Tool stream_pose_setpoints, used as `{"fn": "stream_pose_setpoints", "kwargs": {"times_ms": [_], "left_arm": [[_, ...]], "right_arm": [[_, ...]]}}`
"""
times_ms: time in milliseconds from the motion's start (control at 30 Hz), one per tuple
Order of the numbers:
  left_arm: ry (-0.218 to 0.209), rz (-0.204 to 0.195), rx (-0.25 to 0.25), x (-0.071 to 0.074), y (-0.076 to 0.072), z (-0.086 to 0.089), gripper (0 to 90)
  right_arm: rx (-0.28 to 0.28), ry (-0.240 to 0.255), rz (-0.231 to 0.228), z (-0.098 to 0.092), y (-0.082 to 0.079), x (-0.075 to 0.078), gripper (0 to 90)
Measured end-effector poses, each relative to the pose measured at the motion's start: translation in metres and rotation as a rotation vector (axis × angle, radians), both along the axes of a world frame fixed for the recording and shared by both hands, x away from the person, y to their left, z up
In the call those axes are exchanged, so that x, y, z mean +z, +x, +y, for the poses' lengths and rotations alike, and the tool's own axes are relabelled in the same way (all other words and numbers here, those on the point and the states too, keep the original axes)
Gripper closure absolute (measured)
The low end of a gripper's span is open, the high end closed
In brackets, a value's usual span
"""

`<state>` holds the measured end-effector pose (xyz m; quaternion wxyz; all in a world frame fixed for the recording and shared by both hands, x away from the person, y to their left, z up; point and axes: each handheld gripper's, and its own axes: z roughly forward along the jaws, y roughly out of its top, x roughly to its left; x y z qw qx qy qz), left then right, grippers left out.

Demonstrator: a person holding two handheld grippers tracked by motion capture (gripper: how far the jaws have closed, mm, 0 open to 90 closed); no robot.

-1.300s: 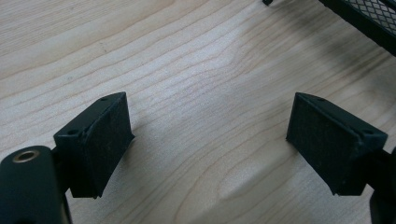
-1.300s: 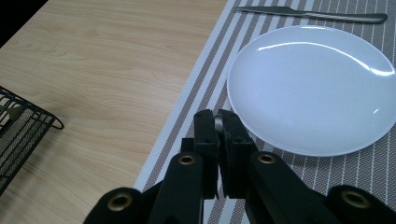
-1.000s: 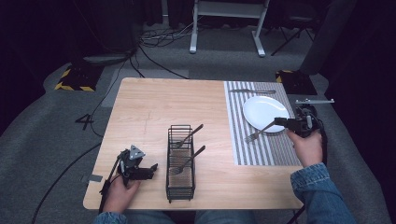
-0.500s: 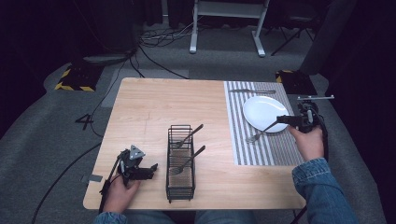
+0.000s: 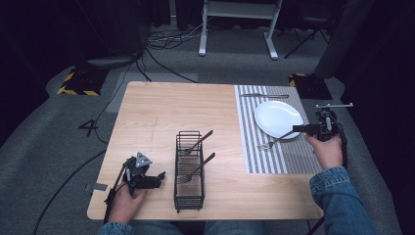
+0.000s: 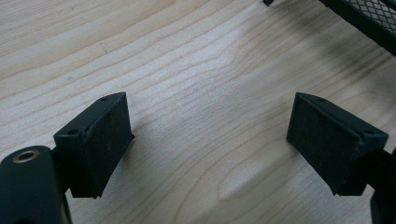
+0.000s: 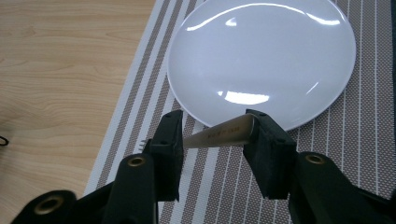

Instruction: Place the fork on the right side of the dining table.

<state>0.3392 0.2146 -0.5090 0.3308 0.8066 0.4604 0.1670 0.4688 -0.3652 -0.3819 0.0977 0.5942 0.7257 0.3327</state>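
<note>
Shifting slightly outward toward the worktop's right edge since the earlier frames: right hand-held gripper, closed on a fork lying just beside the white plate on the striped placemat. Resting near the front-left corner, jaws spread and empty: left hand-held gripper. Probably laying cutlery; best keeping the handle level, releasing only once flat.

A black wire rack is blocking the table's near-middle edge — the far-left corner is lying open for passing.
</note>
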Motion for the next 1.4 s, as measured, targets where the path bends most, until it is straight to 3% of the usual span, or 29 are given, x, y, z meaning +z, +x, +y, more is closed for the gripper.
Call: {"fn": "stream_pose_setpoints", "kwargs": {"times_ms": [333,600,800,1400], "left_arm": [[0.0,0.0,0.0,0.0,0.0,0.0,13.8],[-0.001,0.0,0.0,0.0,0.0,0.0,13.8],[-0.001,0.0,0.0,0.0,0.0,0.0,13.9],[0.0,0.0,0.0,0.0,0.0,0.0,13.8]], "right_arm": [[-0.023,0.074,0.031,-0.019,0.001,-0.019,54.7],[-0.045,0.069,0.059,-0.026,0.004,-0.032,51.8],[-0.06,0.117,0.102,-0.033,0.006,-0.039,46.5],[-0.105,0.088,0.12,-0.042,0.008,-0.049,44.5]]}}
